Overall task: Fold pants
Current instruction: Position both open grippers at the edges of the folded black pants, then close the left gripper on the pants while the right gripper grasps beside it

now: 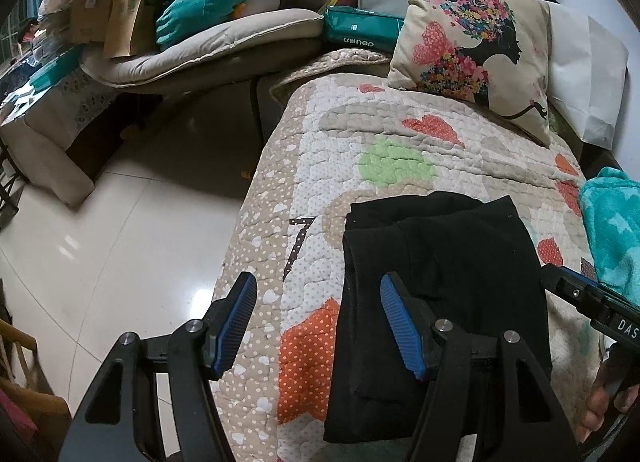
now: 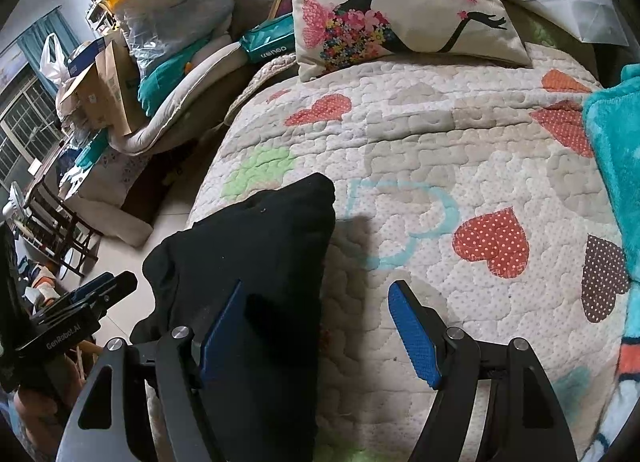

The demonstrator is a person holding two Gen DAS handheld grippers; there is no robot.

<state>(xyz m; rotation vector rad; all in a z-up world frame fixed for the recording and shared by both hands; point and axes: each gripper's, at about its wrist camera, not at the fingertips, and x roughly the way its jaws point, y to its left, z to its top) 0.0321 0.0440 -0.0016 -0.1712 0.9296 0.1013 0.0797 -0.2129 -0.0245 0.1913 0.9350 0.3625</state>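
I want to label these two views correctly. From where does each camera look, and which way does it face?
Left wrist: sits on the left gripper, looks forward over the quilt at the black pants; its open jaws show, and the right gripper at the right edge.
Right wrist: sits on the right gripper, looks the same way; open jaws show, the left gripper at the left edge.
Both share the pants, the quilt and the pillow.
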